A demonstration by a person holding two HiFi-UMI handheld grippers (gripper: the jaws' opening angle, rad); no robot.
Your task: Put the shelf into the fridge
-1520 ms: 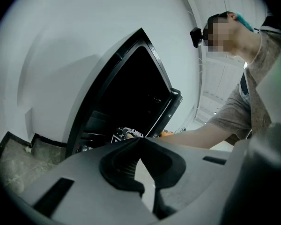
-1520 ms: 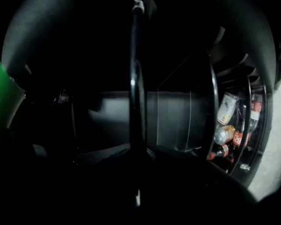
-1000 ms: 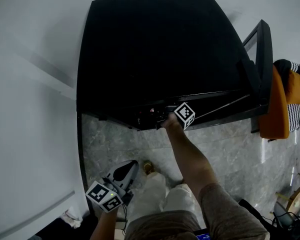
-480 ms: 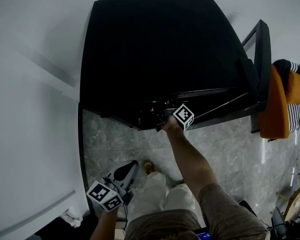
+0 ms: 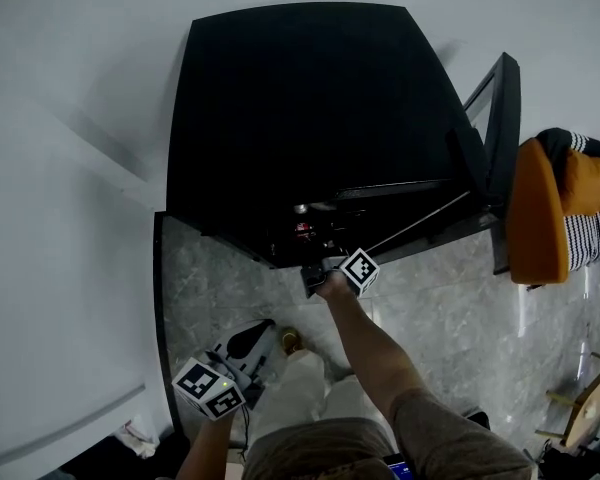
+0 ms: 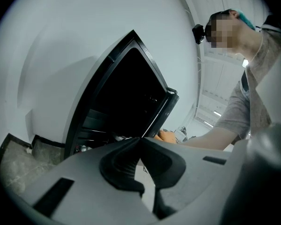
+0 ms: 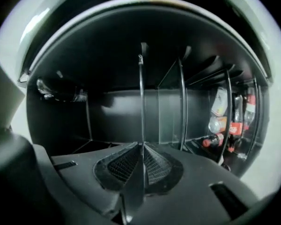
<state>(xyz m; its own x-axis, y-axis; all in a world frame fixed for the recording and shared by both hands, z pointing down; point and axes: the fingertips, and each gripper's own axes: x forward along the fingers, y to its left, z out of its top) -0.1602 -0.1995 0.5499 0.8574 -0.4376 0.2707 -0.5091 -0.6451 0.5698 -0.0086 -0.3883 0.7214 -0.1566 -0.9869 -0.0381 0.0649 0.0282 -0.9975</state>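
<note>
Right gripper point(image 7: 142, 148) has slid back a bit from the fridge point(image 5: 310, 118), tongs squeezed on the shelf point(image 7: 141, 97) by its thin edge, mid-frame. It looks only partly in, so it likely needs lining up again. Left gripper point(image 6: 140, 142), lower left, is closed on nothing.

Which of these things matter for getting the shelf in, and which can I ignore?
In the job:
shelf, clamped in the right gripper
fridge, with its door open

Lying about:
bottles in the fridge
orange cushion, striped cloth
left gripper, shut and empty
</note>
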